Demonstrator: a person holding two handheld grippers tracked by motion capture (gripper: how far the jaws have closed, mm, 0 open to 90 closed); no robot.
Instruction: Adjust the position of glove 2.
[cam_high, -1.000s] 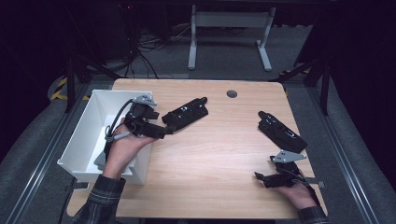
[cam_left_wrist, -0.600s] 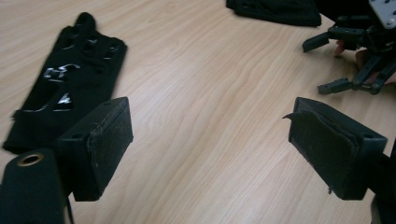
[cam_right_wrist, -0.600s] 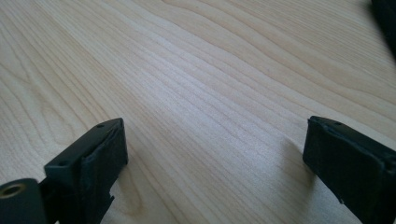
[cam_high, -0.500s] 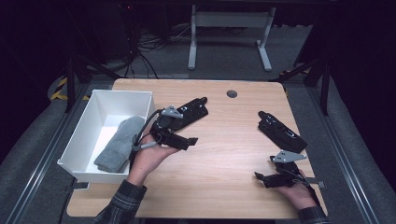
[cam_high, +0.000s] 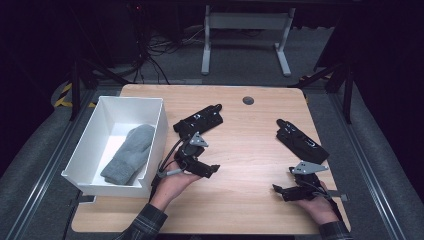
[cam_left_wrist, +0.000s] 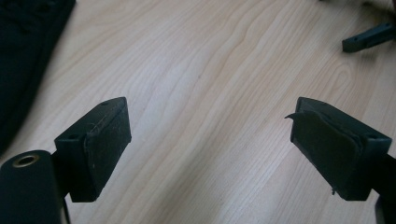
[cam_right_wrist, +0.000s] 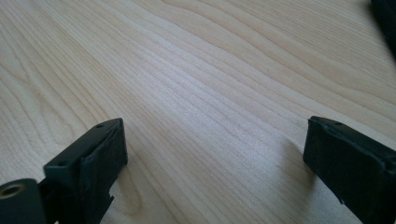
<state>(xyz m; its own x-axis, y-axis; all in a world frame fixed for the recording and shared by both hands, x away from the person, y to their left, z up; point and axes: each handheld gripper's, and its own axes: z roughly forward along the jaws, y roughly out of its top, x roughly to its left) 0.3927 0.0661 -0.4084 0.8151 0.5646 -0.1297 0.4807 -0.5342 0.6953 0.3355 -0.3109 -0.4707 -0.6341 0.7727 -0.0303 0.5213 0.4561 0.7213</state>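
Grey mitten (cam_high: 127, 155) in white bin (cam_high: 157, 131) at table's (cam_high: 250, 150) left edge. Left hand-held gripper (cam_high: 212, 170) beside bin over bare wood, jaws wide apart, empty. Right hand-held gripper (cam_high: 280, 191) near front right corner, jaws likewise spread, empty. Two black holders (cam_high: 200, 120) (cam_high: 301, 141) behind.

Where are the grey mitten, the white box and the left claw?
grey mitten (cam_high: 127, 152), high view, middle of its palm.
white box (cam_high: 158, 131), high view, its right wall.
left claw (cam_high: 214, 169), high view, between its tips.
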